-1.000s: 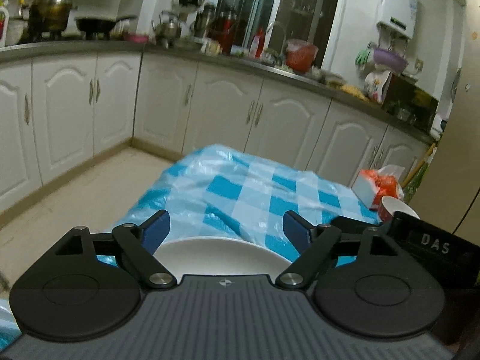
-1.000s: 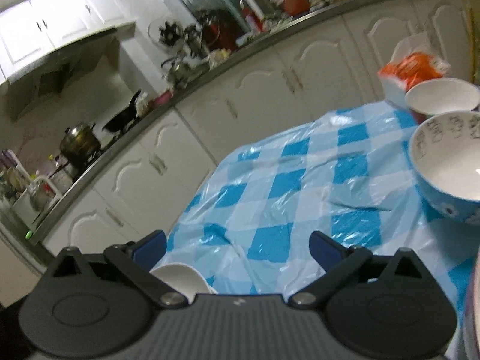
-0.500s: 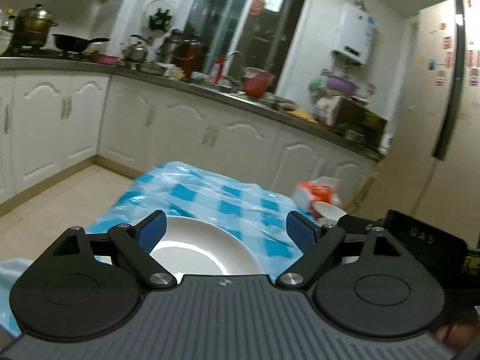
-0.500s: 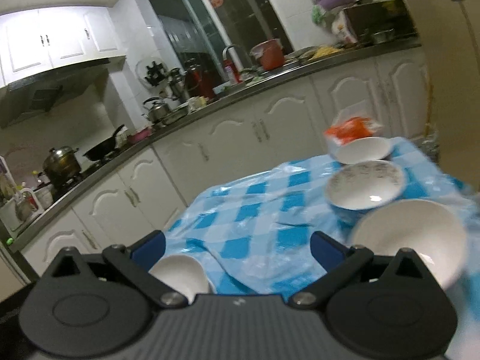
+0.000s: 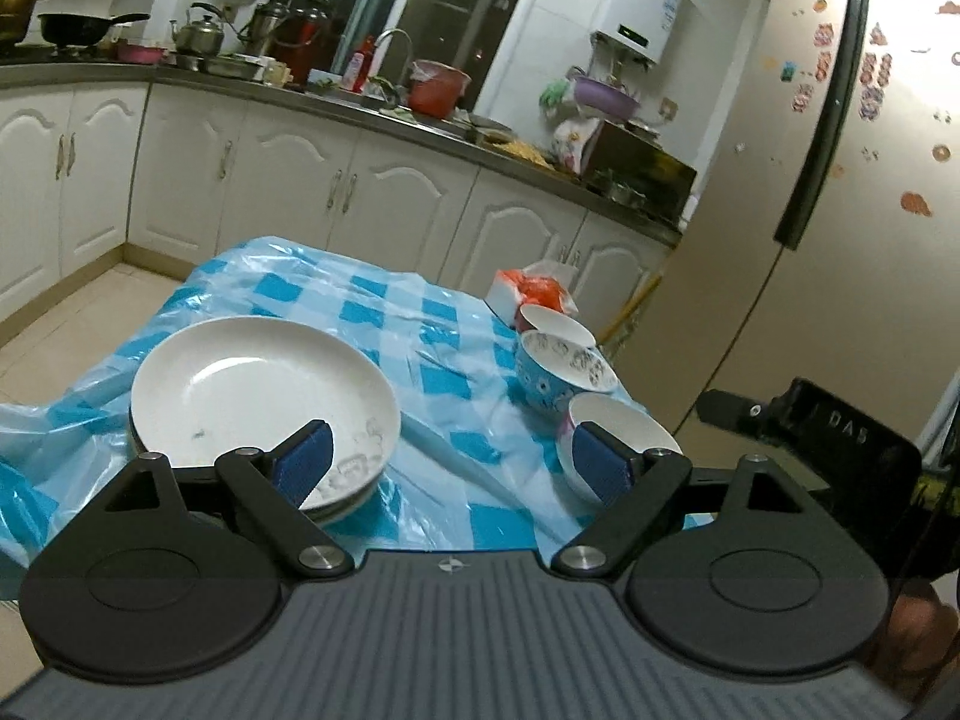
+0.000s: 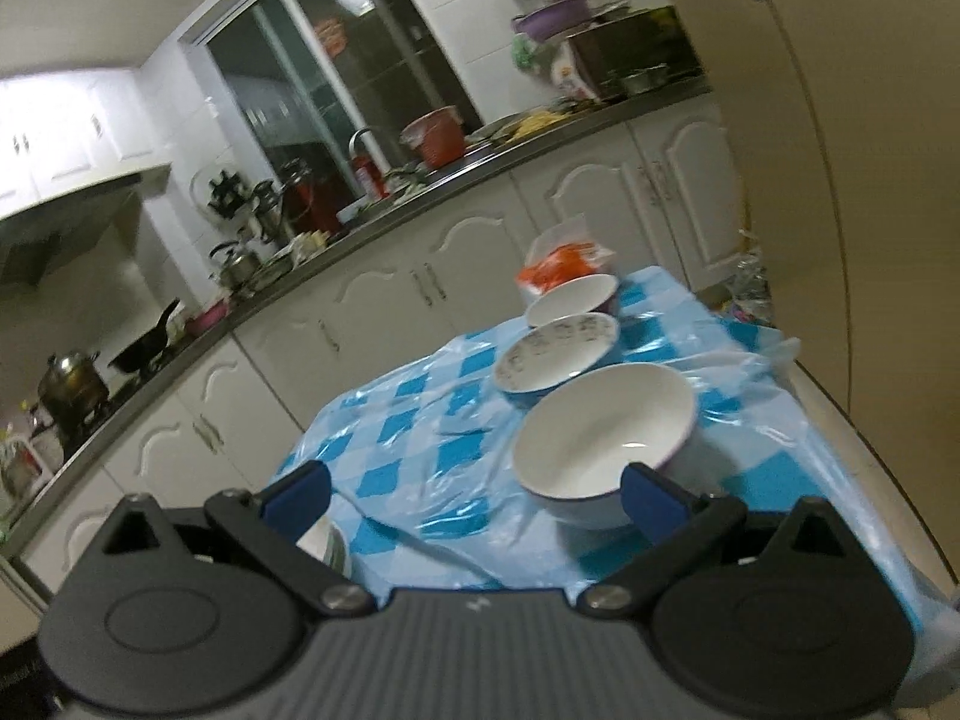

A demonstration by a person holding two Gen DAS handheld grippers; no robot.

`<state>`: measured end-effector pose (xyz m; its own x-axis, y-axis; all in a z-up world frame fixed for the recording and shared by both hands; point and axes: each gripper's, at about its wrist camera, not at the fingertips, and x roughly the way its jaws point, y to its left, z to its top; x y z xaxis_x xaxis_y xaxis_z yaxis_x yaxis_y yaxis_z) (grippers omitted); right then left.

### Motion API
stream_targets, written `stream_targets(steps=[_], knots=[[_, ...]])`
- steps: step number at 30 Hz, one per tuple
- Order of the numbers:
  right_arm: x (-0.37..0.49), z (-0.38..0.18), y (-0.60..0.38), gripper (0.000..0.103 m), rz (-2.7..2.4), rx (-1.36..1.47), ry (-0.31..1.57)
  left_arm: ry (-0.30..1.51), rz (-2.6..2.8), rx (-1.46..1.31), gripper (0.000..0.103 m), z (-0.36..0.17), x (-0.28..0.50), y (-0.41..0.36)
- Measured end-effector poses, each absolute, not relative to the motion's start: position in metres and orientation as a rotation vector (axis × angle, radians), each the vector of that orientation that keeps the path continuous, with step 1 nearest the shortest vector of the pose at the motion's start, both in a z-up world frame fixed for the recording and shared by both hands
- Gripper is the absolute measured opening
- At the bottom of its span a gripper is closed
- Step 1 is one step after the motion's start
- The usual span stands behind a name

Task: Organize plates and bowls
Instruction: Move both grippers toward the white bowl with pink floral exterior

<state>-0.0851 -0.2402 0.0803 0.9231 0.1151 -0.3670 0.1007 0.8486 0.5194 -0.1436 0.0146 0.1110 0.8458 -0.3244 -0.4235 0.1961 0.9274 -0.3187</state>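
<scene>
Left claw (image 5: 450, 462) is spread wide w/ nothing between its blue pads (image 5: 303, 462), held above the near edge of the desk (image 5: 390, 312), which wears a blue-and-white check plastic cover. Your right claw (image 6: 474, 498) is spread apart too & empty, over the same near edge.

Plates (image 5: 258, 396): white stack sits on the desk's left side, near the front; left pad overlaps its near rim in the left view, but can't tell if it touches. In the right view only a sliver of the plates (image 6: 327, 543) shows behind the left pad.

Bowls run in a row along the right side, front to back:
- white bowl (image 6: 600, 444) nearest, just ahead of your right claw's right pad; also seen as (image 5: 618, 432)
- blue bowl (image 6: 558, 351) w/ patterned inside next, close behind the white one
- far bowl (image 6: 573, 300), white inside, close behind that

Orange-and-white pack (image 6: 564, 261) sits at the desk's far right corner, just beyond the far bowl. Your other claw's black body (image 5: 828, 438) shows at the right edge of the left view.
</scene>
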Motion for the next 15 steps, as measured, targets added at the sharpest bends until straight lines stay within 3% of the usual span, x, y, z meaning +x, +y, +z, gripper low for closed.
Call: stream_targets(steps=[15], knots=[[-0.07,0.039,-0.305,0.1,-0.008,0.713,0.346,0.55,-0.336,-0.262,0.103,0.087,-0.094,-0.041]])
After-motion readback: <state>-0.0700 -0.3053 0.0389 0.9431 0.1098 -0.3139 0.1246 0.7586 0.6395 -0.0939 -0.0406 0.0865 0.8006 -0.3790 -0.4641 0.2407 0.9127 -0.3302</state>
